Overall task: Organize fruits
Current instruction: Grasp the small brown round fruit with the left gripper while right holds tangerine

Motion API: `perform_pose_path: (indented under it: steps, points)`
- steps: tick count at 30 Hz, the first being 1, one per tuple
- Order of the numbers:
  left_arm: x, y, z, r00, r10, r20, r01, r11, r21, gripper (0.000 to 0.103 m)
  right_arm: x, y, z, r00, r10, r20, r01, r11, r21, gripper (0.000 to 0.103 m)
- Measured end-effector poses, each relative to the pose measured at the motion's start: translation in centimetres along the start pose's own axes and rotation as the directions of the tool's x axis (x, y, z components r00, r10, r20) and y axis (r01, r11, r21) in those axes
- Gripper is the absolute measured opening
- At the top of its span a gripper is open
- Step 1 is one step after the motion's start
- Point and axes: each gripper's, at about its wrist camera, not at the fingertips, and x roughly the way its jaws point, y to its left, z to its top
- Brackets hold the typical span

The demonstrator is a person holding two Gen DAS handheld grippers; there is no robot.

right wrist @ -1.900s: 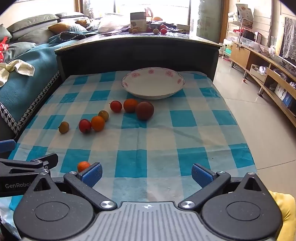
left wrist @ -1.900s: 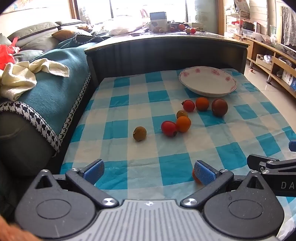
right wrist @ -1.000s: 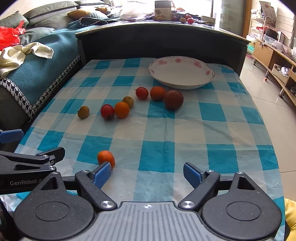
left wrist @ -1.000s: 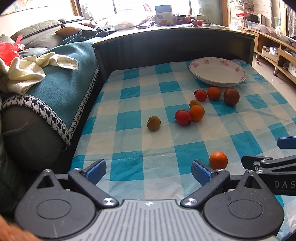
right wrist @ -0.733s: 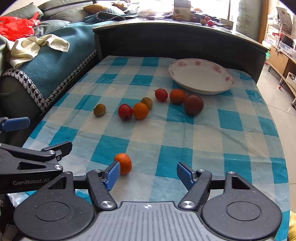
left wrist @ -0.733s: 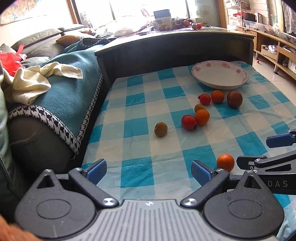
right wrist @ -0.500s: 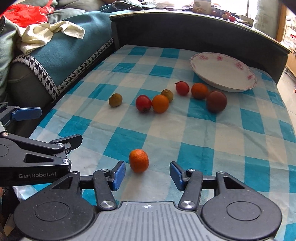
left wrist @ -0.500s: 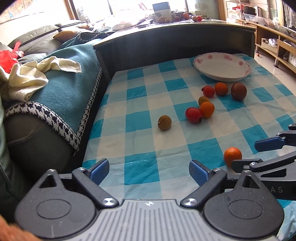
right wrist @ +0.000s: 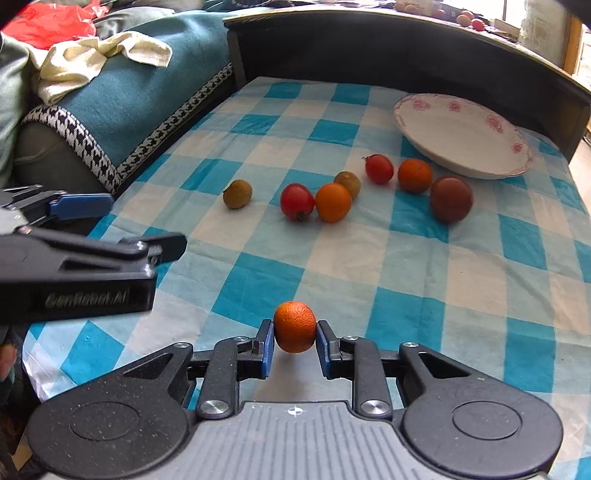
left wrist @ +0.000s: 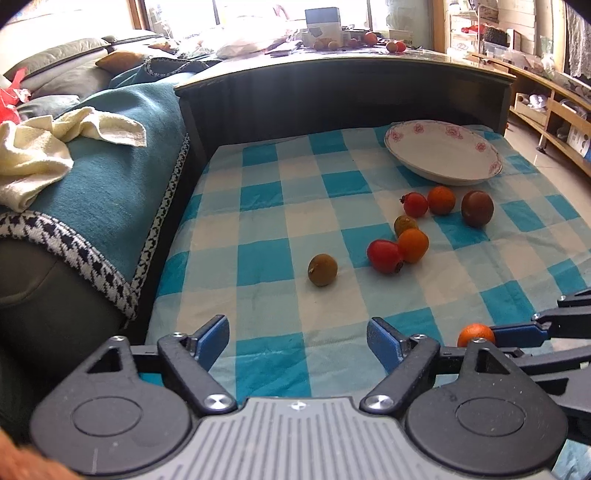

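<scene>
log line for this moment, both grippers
right gripper: shut on small orange | left gripper: open, holds nothing | plate: no fruit in it

Daylight enters from the windows (left wrist: 255, 14) behind the far counter; they are overexposed to white from my left tongs' camera. The checked cloth (left wrist: 266, 221) is evenly and brightly lit, and the fruit casts only soft, short shadows. Both my cameras show strong fisheye bending: straight edges curve near the borders and the corners vignette to black. From my right camera, the left gripper (right wrist: 110, 240) body at the near left edge is blurred, its lettering soft.
</scene>
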Motion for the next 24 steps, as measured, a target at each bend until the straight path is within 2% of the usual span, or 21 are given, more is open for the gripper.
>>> perform_pose_path:
  steps: [3, 6, 9, 13, 19, 21, 24]
  points:
    - [1.0, 0.3, 1.7, 0.998, -0.063, -0.012, 0.063, 0.998, -0.023, 0.080, -1.3, -0.5, 0.6, 1.000, -0.024, -0.002, 0.024, 1.000, 0.018, 0.019]
    - [2.1, 0.3, 3.0, 0.998, -0.056, -0.006, 0.056, 0.998, 0.020, 0.076, -2.2, -1.2, 1.5, 1.000, -0.023, 0.018, 0.023, 1.000, 0.007, 0.019]
    - [4.0, 0.5, 3.8, 0.999, -0.038, -0.032, 0.040, 0.996, 0.081, 0.067, -1.7, -2.2, 2.3, 1.000, 0.011, 0.021, -0.012, 1.000, 0.003, 0.019]
    - [6.2, 0.3, 4.3, 0.995, -0.072, -0.066, 0.079, 0.990, 0.118, 0.055, -0.3, -3.3, 3.0, 0.999, 0.048, 0.012, -0.048, 0.999, 0.013, 0.020]
    - [7.6, -1.1, 4.1, 0.993, -0.088, -0.084, 0.102, 0.979, 0.177, 0.049, 0.5, -5.1, 3.3, 0.997, 0.080, 0.010, -0.081, 0.994, 0.078, 0.020]
    - [8.2, -1.0, 4.0, 0.993, -0.080, -0.092, 0.095, 0.981, 0.169, 0.045, 0.6, -5.4, 3.5, 0.996, 0.094, 0.014, -0.095, 0.992, 0.083, 0.020]
    - [8.8, -0.6, 4.1, 0.989, -0.107, -0.107, 0.120, 0.984, 0.133, 0.035, 0.7, -5.6, 3.7, 0.995, 0.101, 0.020, -0.102, 0.991, 0.083, 0.020]
